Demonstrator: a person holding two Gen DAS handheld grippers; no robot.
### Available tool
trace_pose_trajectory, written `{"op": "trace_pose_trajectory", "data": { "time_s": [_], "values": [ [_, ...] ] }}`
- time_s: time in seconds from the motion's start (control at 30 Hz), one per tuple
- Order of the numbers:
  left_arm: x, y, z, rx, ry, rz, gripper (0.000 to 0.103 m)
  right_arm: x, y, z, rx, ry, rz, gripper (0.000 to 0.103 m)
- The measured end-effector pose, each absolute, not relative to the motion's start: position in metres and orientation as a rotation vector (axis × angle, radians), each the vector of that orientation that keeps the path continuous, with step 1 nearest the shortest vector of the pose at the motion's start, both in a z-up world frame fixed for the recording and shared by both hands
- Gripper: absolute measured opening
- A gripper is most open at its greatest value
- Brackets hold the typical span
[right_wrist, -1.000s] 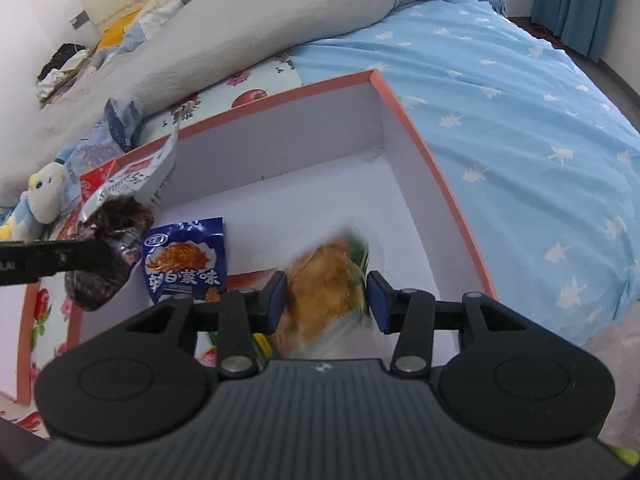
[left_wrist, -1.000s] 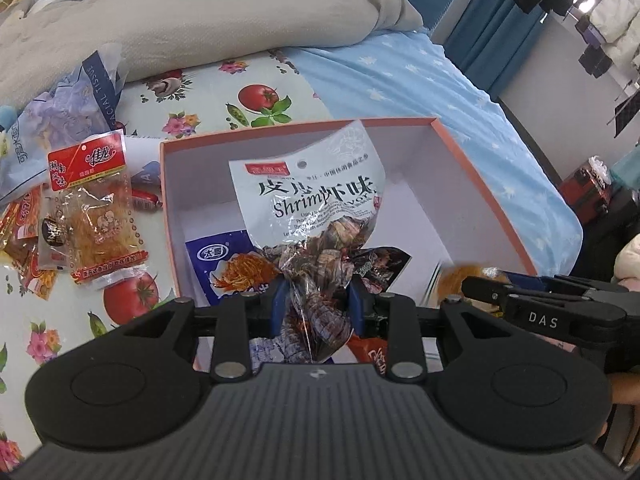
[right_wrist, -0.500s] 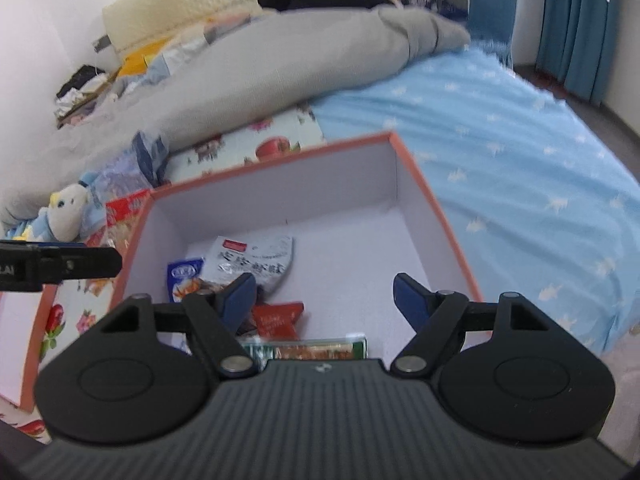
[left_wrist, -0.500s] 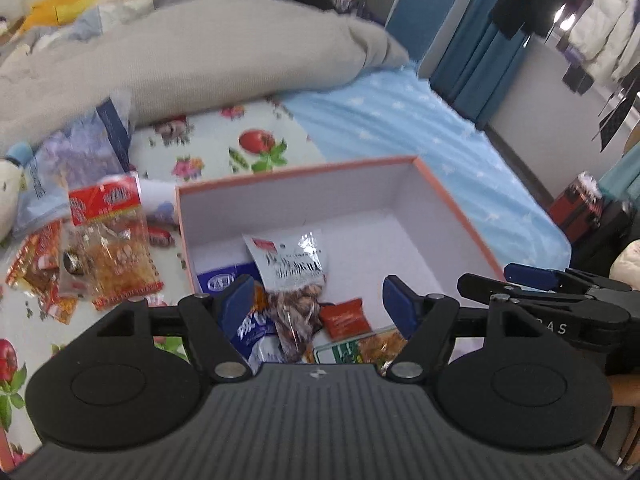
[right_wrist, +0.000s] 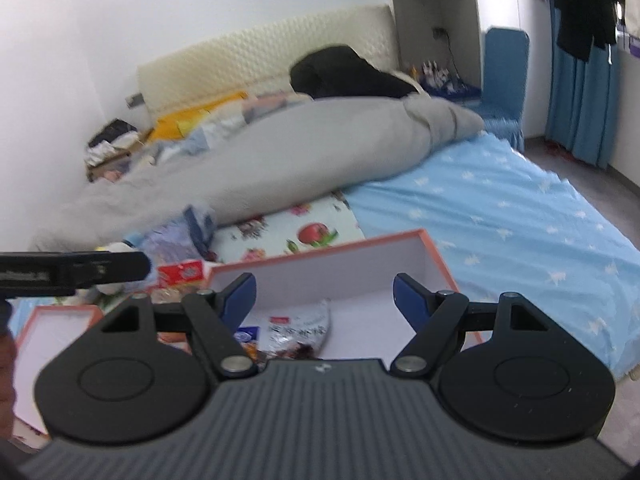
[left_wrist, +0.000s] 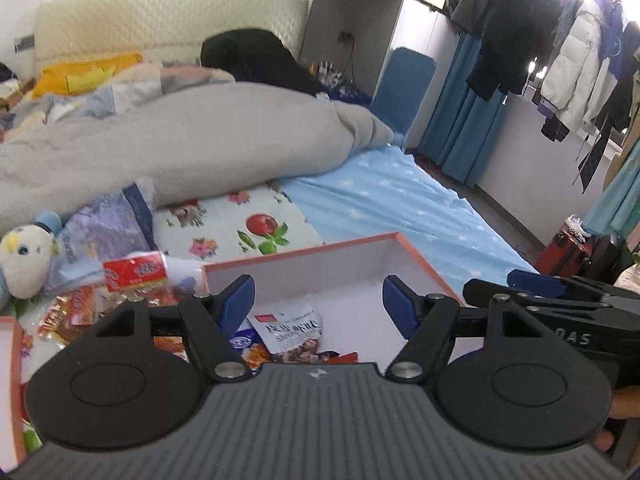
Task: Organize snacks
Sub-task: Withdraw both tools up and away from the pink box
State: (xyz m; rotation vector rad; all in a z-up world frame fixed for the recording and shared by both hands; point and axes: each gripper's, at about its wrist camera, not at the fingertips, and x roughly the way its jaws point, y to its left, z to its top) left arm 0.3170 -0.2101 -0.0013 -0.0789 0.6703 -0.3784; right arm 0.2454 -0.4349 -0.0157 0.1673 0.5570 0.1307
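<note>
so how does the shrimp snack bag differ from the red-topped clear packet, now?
Place: the shrimp snack bag lies inside the orange-edged box; the red-topped clear packet lies outside it on the floral mat, left of the box.
Look: the shrimp snack bag is white on top with a clear lower part showing dark pieces; the red-topped clear packet has a red header over orange contents.
Shared: neither is held; both are flat snack packets.

Left gripper (left_wrist: 318, 296) fingers spread wide, nothing between them. Right gripper (right_wrist: 324, 294) same, wide and empty. I see both side by side, angled down. Bit of a hand (left_wrist: 618, 424) behind right unit.
</note>
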Motion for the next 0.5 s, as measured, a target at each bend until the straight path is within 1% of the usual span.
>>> {"op": "trace_pose_trajectory", "data": {
  "time_s": [0.27, 0.5],
  "values": [
    [0.272, -0.188, -0.007, -0.048, 0.608, -0.336, 0.075, 0.215, -0.41, -0.013, 0.159, 0.491, 0.172, 0.077],
    [0.25, -0.162, -0.015, -0.042, 0.588, -0.302, 0.075, 0.2, -0.394, -0.009, 0.15, 0.458, 0.194, 0.077]
  ]
}}
